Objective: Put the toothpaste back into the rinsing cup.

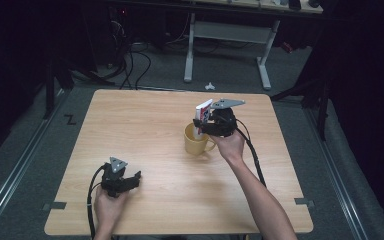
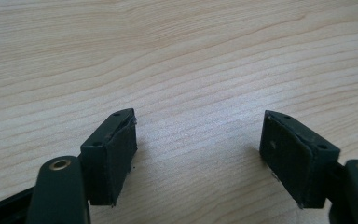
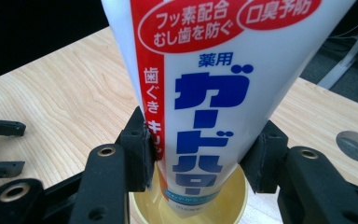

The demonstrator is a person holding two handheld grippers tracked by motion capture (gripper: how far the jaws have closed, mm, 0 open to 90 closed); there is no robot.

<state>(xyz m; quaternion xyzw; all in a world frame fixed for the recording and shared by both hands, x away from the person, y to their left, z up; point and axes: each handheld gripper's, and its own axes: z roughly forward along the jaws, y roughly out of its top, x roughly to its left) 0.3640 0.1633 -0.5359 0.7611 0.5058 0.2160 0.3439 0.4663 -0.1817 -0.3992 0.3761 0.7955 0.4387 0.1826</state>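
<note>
Right now my right gripper [image 3: 196, 154] has its two black jaws pinched against the sides of a white toothpaste tube [image 3: 214, 93], one pad on each edge of it. I see the tube standing nearly upright with its lower end down inside a yellow mug [image 3: 191, 205], whose rim shows just below the jaws. Blue and red Japanese lettering runs down the face of the tube. From the high view, the right gripper [image 1: 205, 125] sits over the mug [image 1: 196, 140], just right of the table's middle, with the tube [image 1: 203, 112] sticking up and tilted a little to the left above the rim. The mug's handle points toward the near right, close to my right hand [image 1: 230, 145].

My left gripper [image 2: 198, 149] has its jaws spread wide with bare wood between them, and nothing touches the pads. In the high view it [image 1: 130, 179] rests low at the near left of the light wooden table [image 1: 145, 120], held in my left hand [image 1: 107, 205], well apart from the mug. Its cable trails back off the near edge. Beyond the far edge I see a grey floor and the white legs of another table [image 1: 225, 45].
</note>
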